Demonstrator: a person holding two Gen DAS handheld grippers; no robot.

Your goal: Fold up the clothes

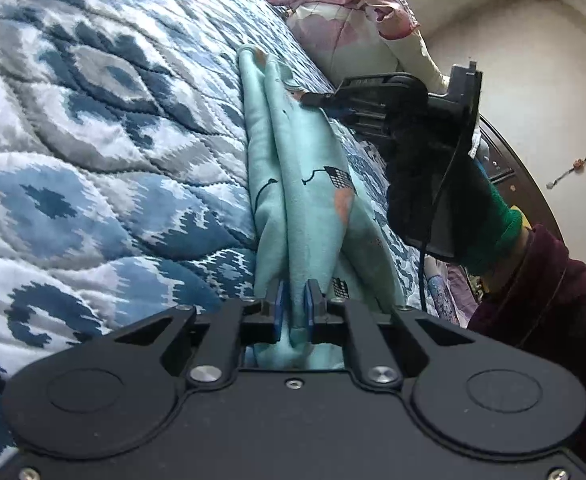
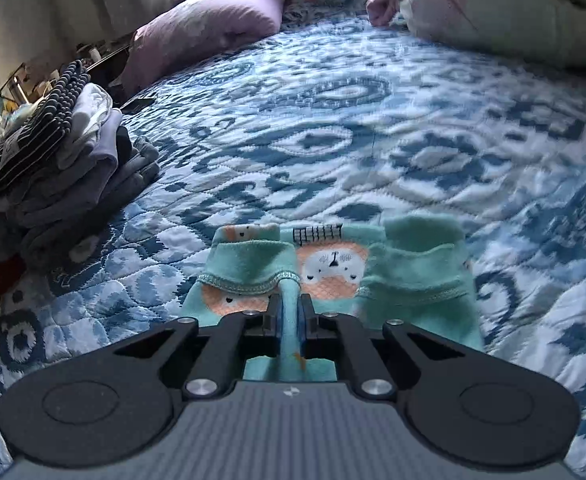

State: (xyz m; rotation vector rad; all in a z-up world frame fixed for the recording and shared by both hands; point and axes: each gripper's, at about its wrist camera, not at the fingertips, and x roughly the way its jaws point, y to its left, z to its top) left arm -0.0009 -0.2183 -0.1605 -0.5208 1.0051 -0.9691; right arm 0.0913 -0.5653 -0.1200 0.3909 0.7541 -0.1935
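A mint-green printed garment (image 1: 297, 184) lies stretched in long folds across the blue patterned quilt (image 1: 93, 120). My left gripper (image 1: 296, 304) is shut on its near end, with cloth pinched between the blue pads. At the far end, my right gripper (image 1: 313, 99) grips the other edge, held by a gloved hand (image 1: 453, 200). In the right wrist view the right gripper (image 2: 289, 312) is shut on a fold of the same garment (image 2: 333, 264), whose hems and orange animal prints face up on the quilt (image 2: 373, 120).
A stack of folded clothes (image 2: 65, 152) sits at the quilt's left edge. A lilac pillow (image 2: 209, 28) and a pale bundled duvet (image 2: 501, 4) lie at the head of the bed. A pink-and-white pillow (image 1: 341, 24) and dark bed frame (image 1: 505, 160) are beyond the garment.
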